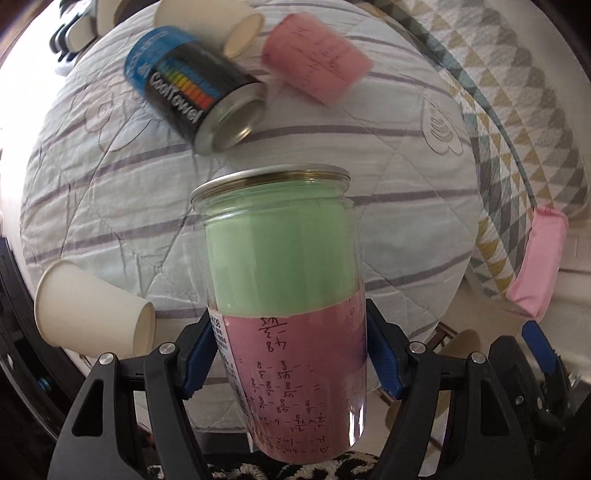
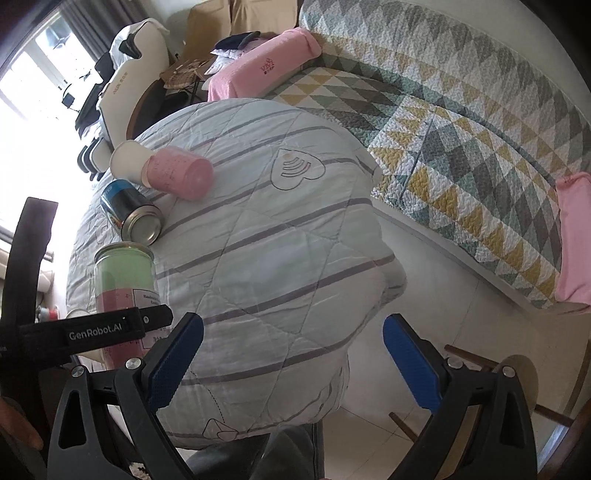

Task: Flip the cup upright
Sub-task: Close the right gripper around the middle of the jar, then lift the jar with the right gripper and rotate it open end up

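My left gripper is shut on a clear glass cup lined with green and pink paper. It holds the cup upright, rim up, at the near edge of the quilt-covered table. The same cup shows at the left in the right wrist view, with the left gripper's black body across it. My right gripper is open and empty, over the near right part of the table. Whether the cup's base touches the table is hidden.
Lying on their sides on the table are a black and blue can, a pink cup, and two white paper cups. A patterned sofa with pink cushions stands beyond. A wooden chair stands at lower right.
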The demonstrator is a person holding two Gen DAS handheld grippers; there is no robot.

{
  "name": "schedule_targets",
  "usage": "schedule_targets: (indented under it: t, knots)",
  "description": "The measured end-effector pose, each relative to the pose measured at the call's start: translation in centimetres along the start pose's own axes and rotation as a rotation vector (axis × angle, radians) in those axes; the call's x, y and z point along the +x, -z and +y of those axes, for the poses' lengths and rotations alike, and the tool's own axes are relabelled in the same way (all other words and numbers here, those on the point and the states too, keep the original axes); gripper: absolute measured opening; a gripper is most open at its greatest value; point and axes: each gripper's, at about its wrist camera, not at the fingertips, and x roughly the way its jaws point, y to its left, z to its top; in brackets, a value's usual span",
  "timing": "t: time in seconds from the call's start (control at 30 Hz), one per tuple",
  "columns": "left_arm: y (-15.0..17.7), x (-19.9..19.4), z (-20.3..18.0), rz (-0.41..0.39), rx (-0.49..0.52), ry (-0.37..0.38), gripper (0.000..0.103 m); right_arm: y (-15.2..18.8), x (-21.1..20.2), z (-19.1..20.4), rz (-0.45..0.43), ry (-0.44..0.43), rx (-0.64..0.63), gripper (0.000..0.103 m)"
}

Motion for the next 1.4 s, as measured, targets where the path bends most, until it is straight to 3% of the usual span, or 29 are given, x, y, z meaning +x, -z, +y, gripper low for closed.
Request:
schedule_targets:
  t: [0.13, 0.37, 0.4, 0.47, 0.57, 0.67, 0.87, 1.1, 1.23, 1.4]
  knots:
    - [0.1, 0.5, -2.7, -0.004, 0.141, -0.039, 0.073, 0.9, 0.0, -1.5, 0.001, 0.000, 0.068, 0.099]
    - [0.3, 3.6, -5.3, 0.031, 0.266, -0.110, 0.074, 2.0, 0.1, -3.0, -0.016, 0.023, 0.157, 0.099]
    - [0.4, 4.0, -5.8, 0.039, 0.272, -0.116, 0.075, 2.2, 0.2, -3.2, -0.015, 0.031, 0.164, 0.099]
    - [0.2, 4.9, -6.7, 0.042, 0.281, -0.130, 0.093, 2.4, 0.3, -3.7, -0.011, 0.037, 0.181, 0.099]
    - [0.5, 4.4, -7.1, -0.007, 0.305, -0.179, 0.095, 2.7, 0.2, -4.2, -0.010, 0.043, 0.207, 0.099]
    - [0.4, 3.5, -7.1, -0.029, 0.306, -0.163, 0.096, 2.7, -0.1, -4.4, -0.017, 0.052, 0.225, 0.099]
    - [0.9, -0.1, -4.8, -0.076, 0.301, -0.145, 0.096, 2.5, -1.1, -4.0, -0.044, 0.051, 0.217, 0.099]
    - [0.6, -4.8, -0.8, -0.189, 0.256, -0.193, 0.096, 1.0, -1.1, -0.9, -0.041, 0.021, 0.149, 0.099]
    - [0.5, -5.8, 1.7, -0.220, 0.201, -0.228, 0.096, 0.5, -0.5, 1.9, -0.026, -0.013, 0.088, 0.099]
    - [0.6, -6.0, 4.6, -0.216, 0.158, -0.209, 0.096, -0.1, 0.8, 5.1, -0.003, -0.041, 0.033, 0.099]
